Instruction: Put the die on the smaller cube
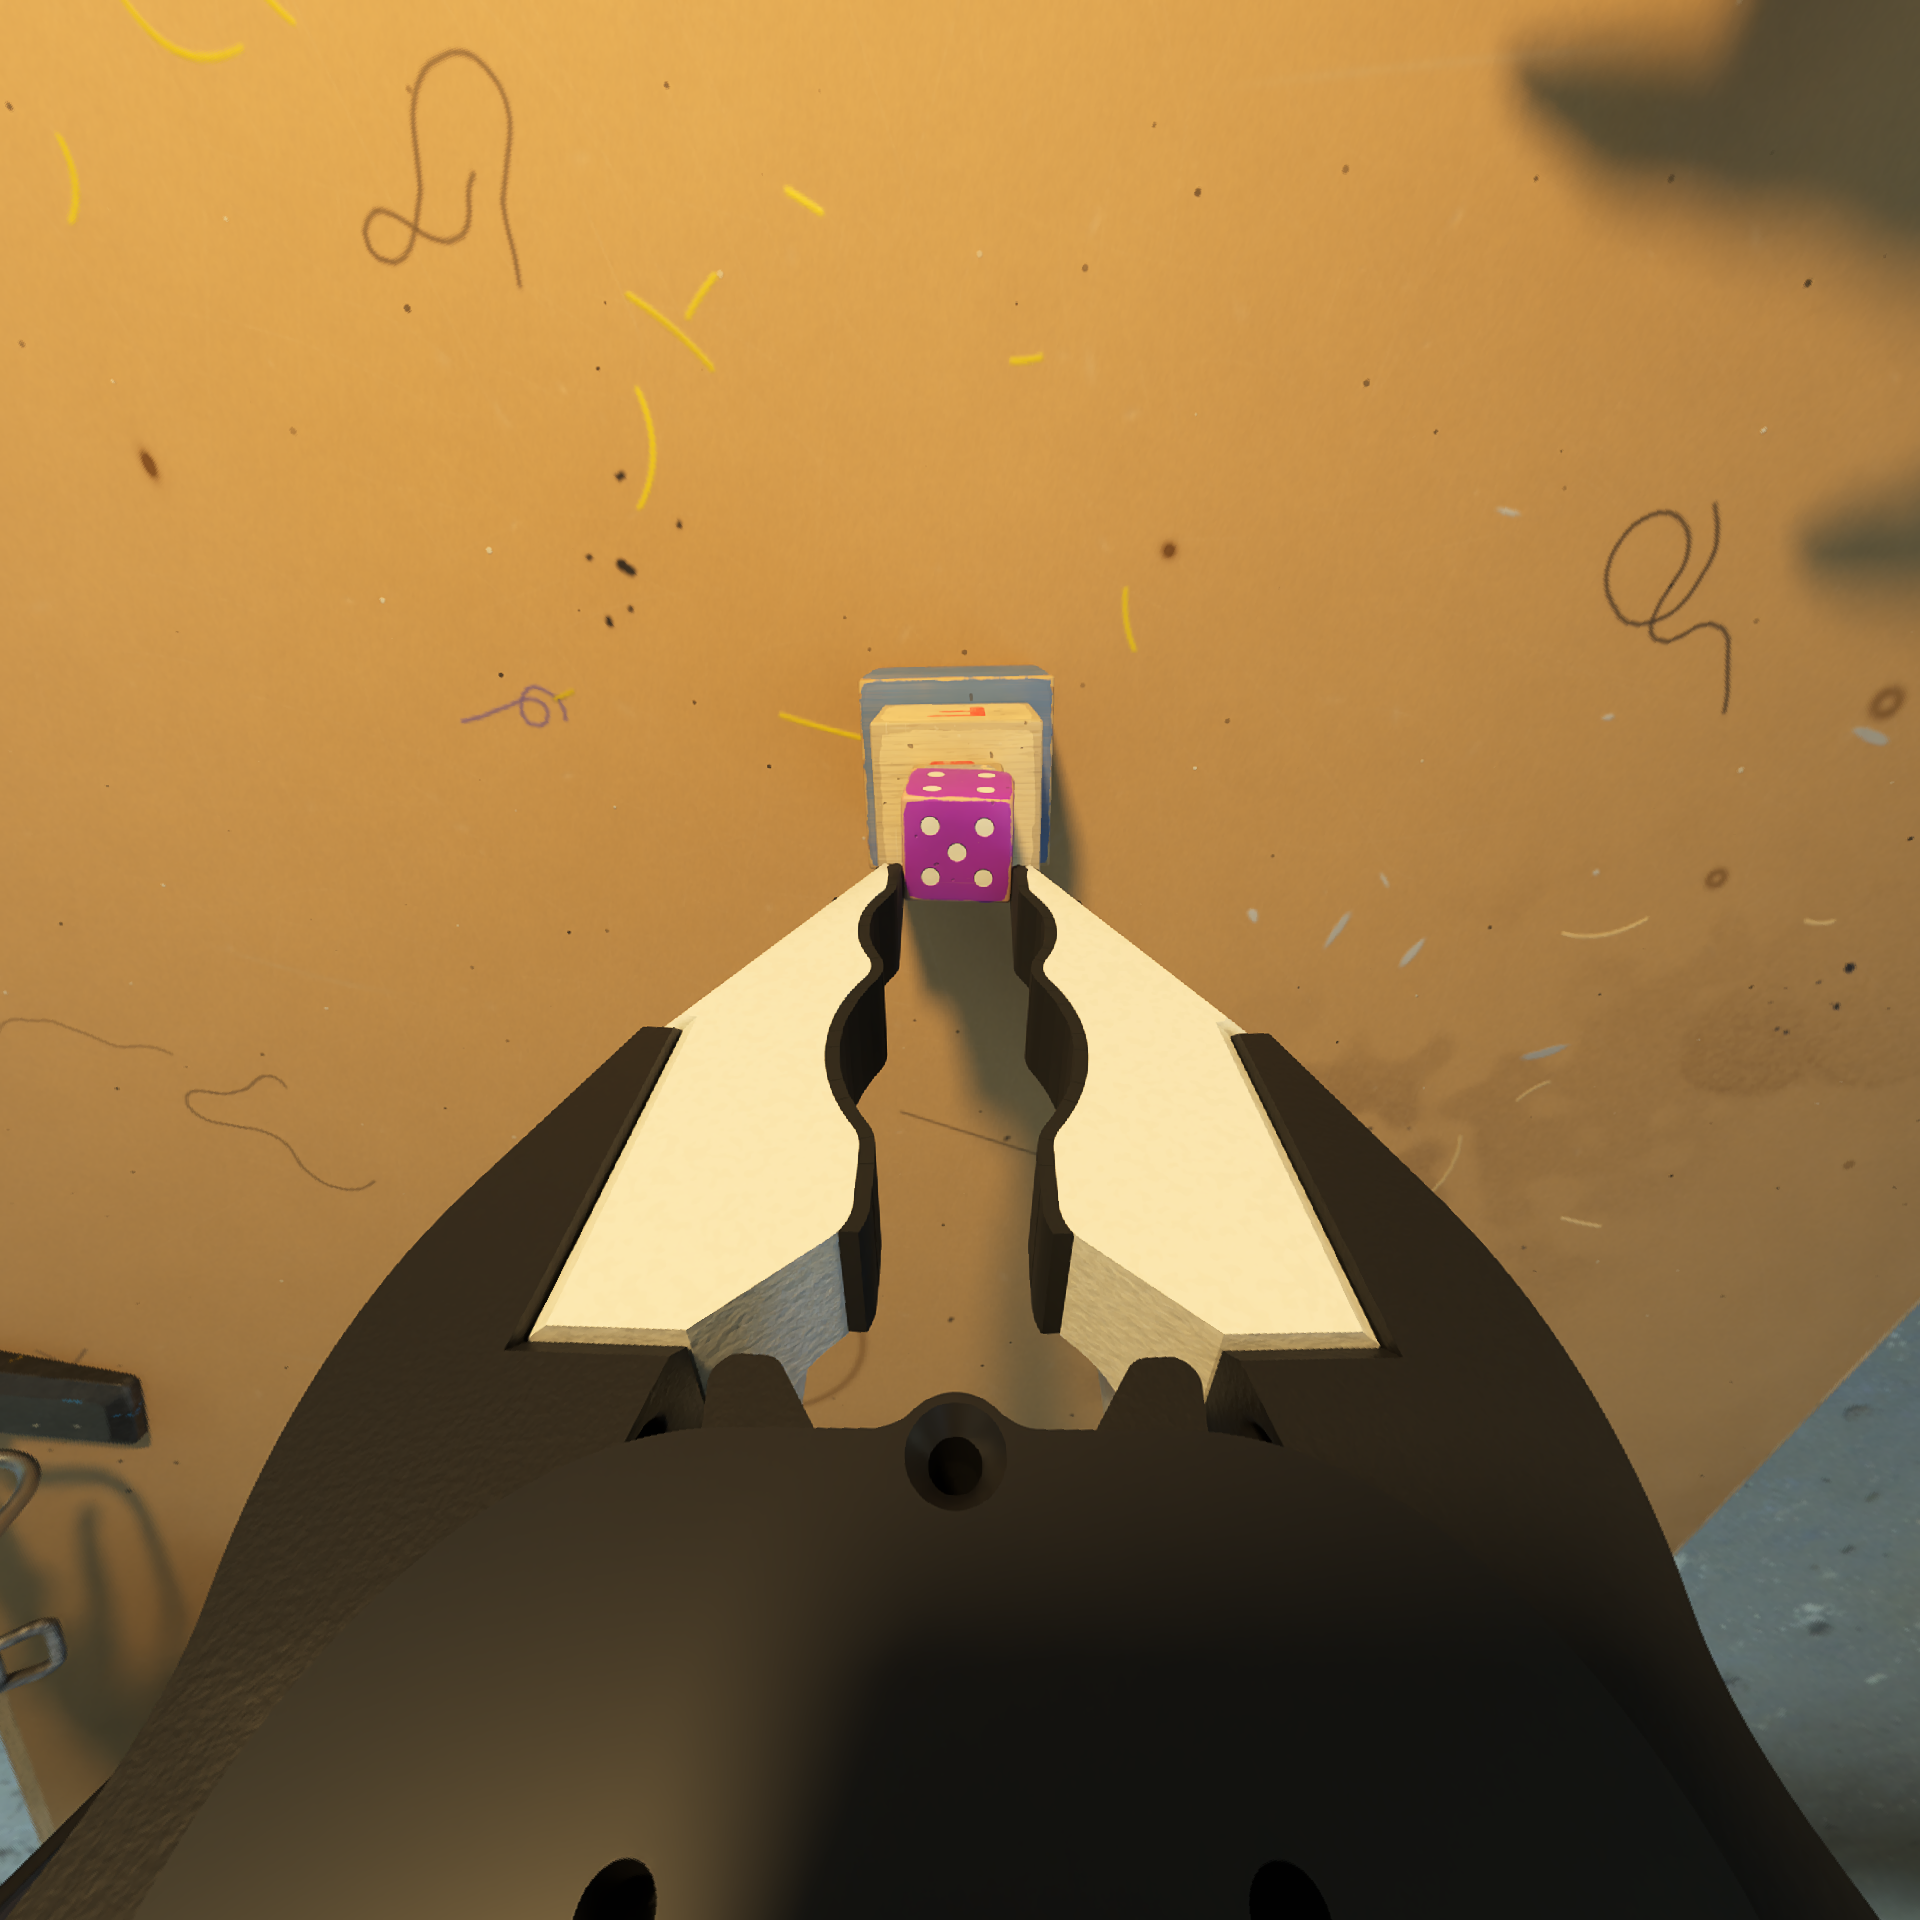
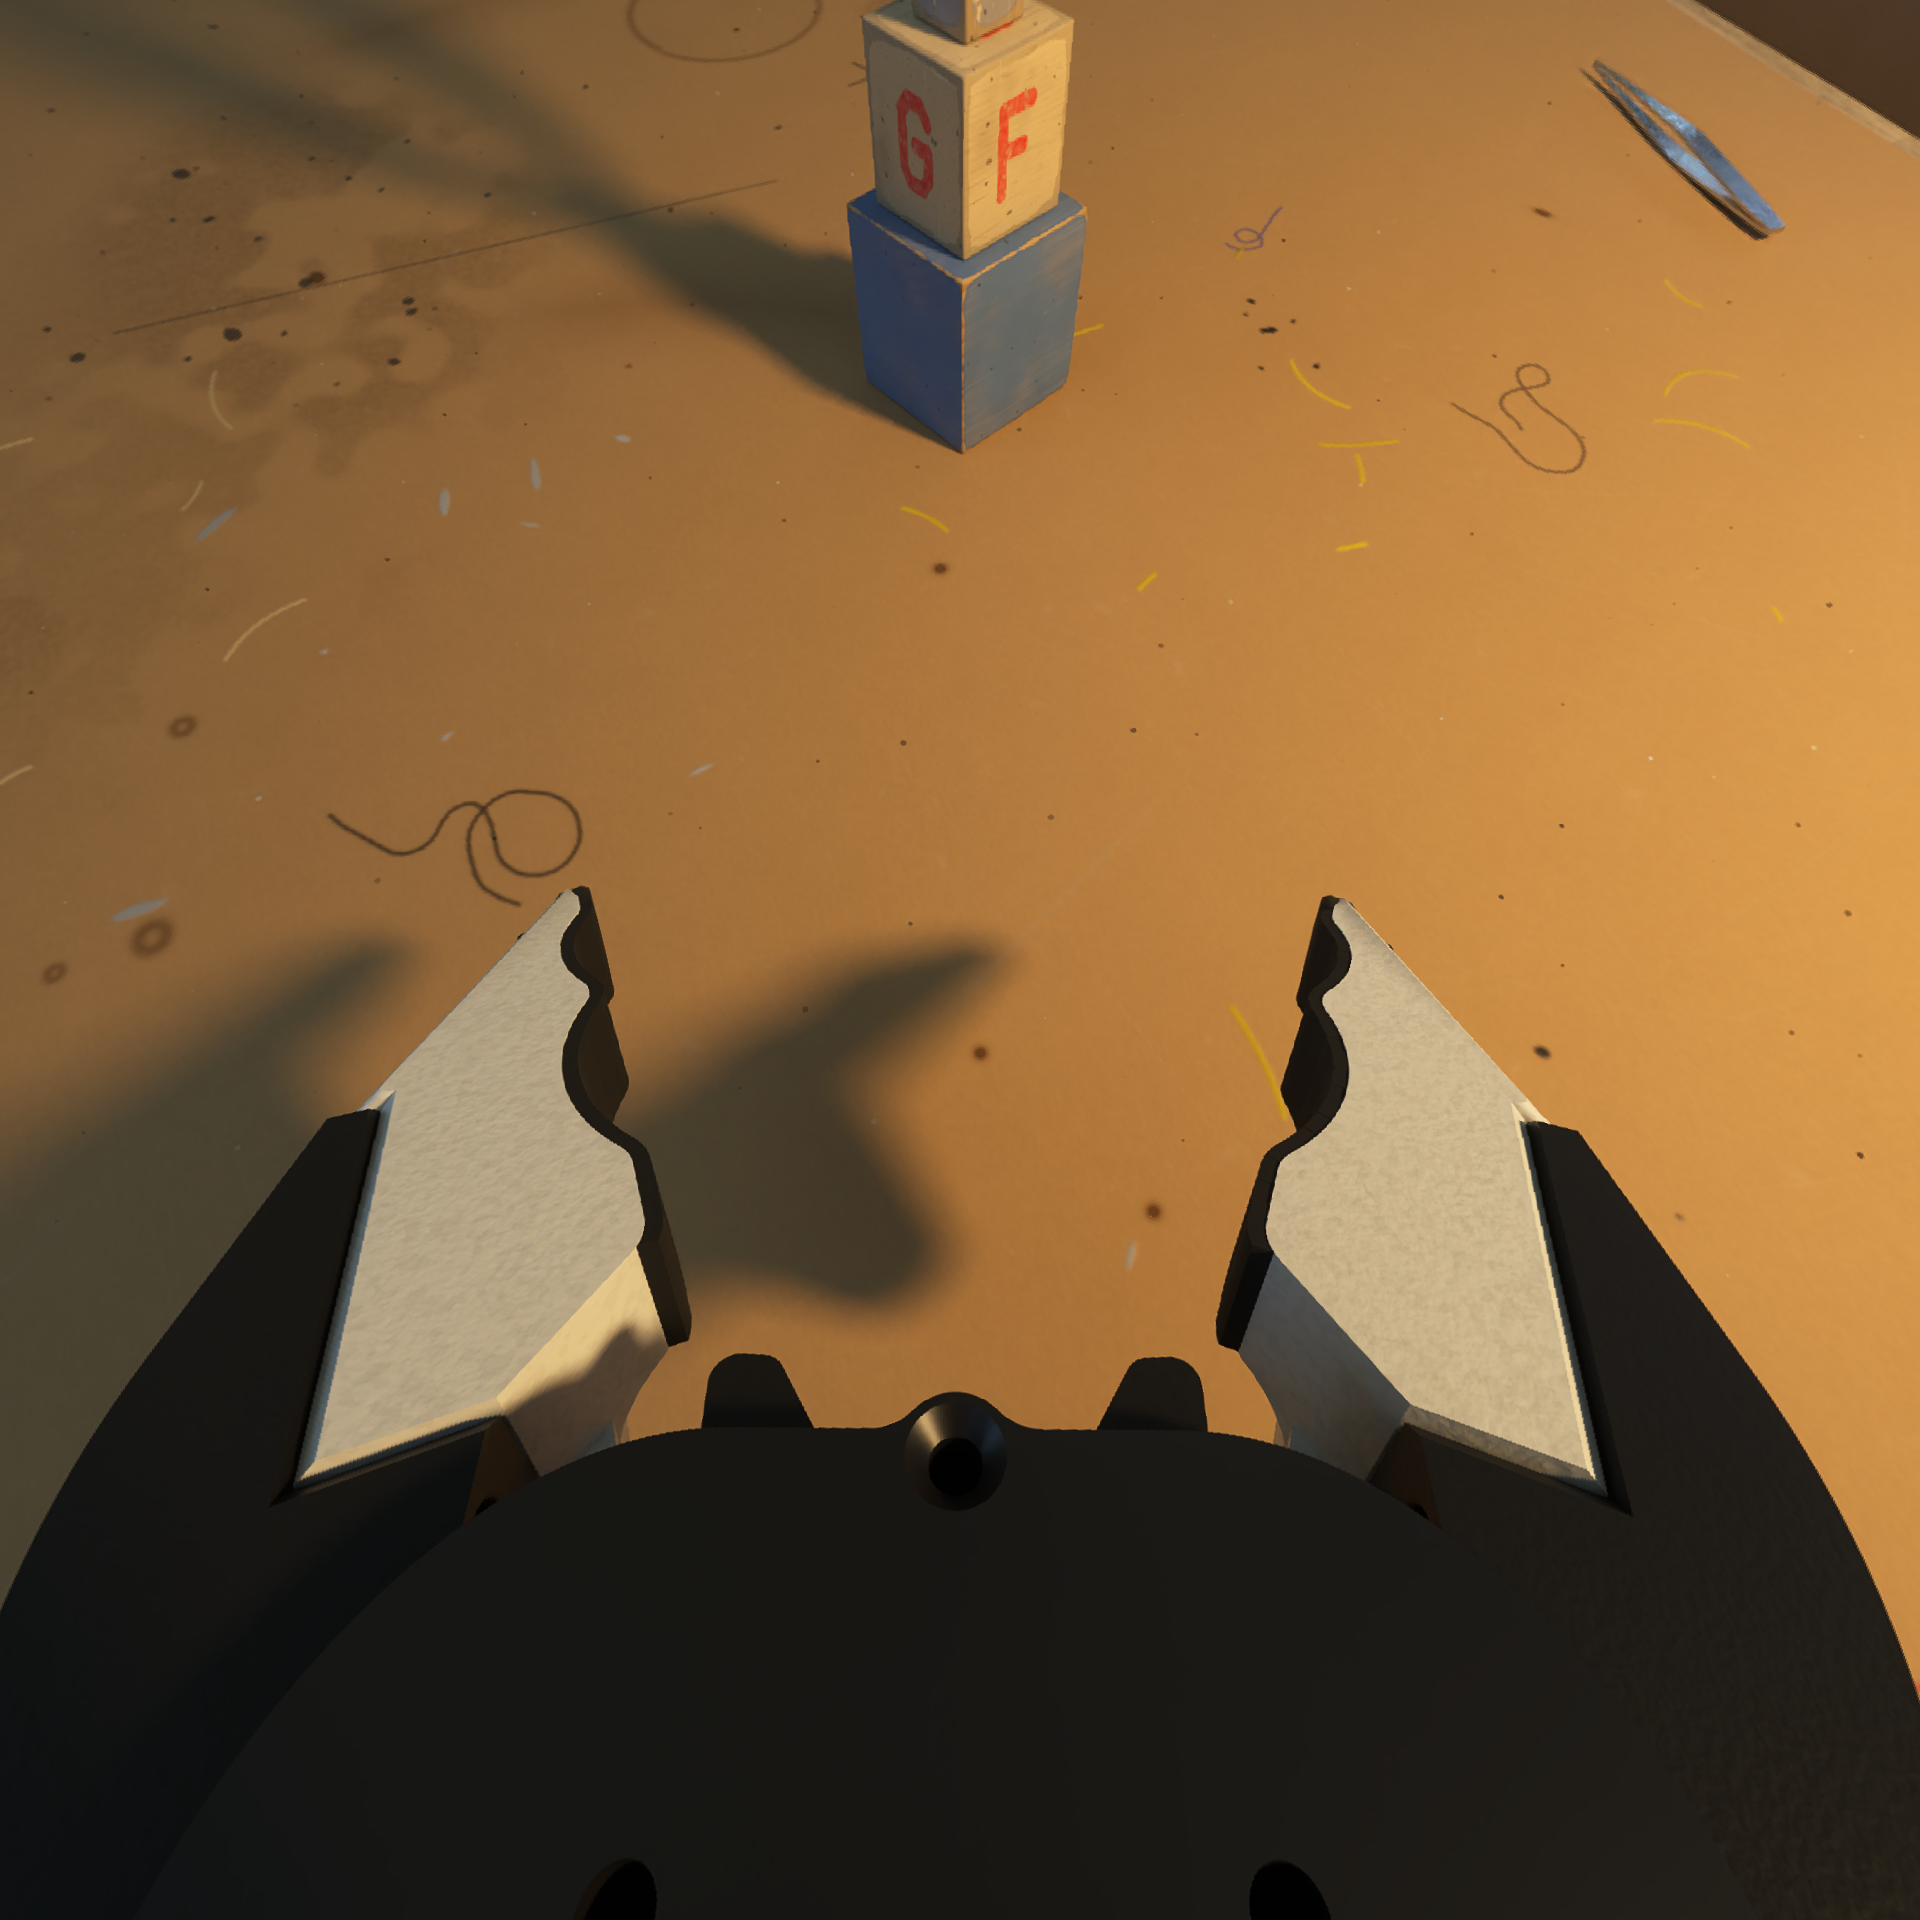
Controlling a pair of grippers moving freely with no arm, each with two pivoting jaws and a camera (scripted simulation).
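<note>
The magenta die [image 1: 957, 836] with white pips sits on top of a small wooden lettered cube [image 1: 954, 743], which stands on a larger blue cube [image 1: 956, 681]. My left gripper [image 1: 958, 883] looks straight down on this stack. Its jaws are narrowed to the die's width and its fingertips [image 1: 888, 899] press the die's two sides. In the right wrist view the stack stands far ahead: blue cube [image 2: 966, 322], wooden cube [image 2: 971, 130], and only the die's bottom edge [image 2: 966, 12] at the frame top. My right gripper [image 2: 956, 914] is wide open, empty, low over the board.
Metal tweezers [image 2: 1688, 145] lie at the far right of the brown board [image 2: 935, 675]. A dark bar [image 1: 68, 1403] and a metal clip [image 1: 26, 1652] lie at the lower left of the left wrist view. The board's edge [image 1: 1787, 1455] runs at lower right, with grey floor beyond.
</note>
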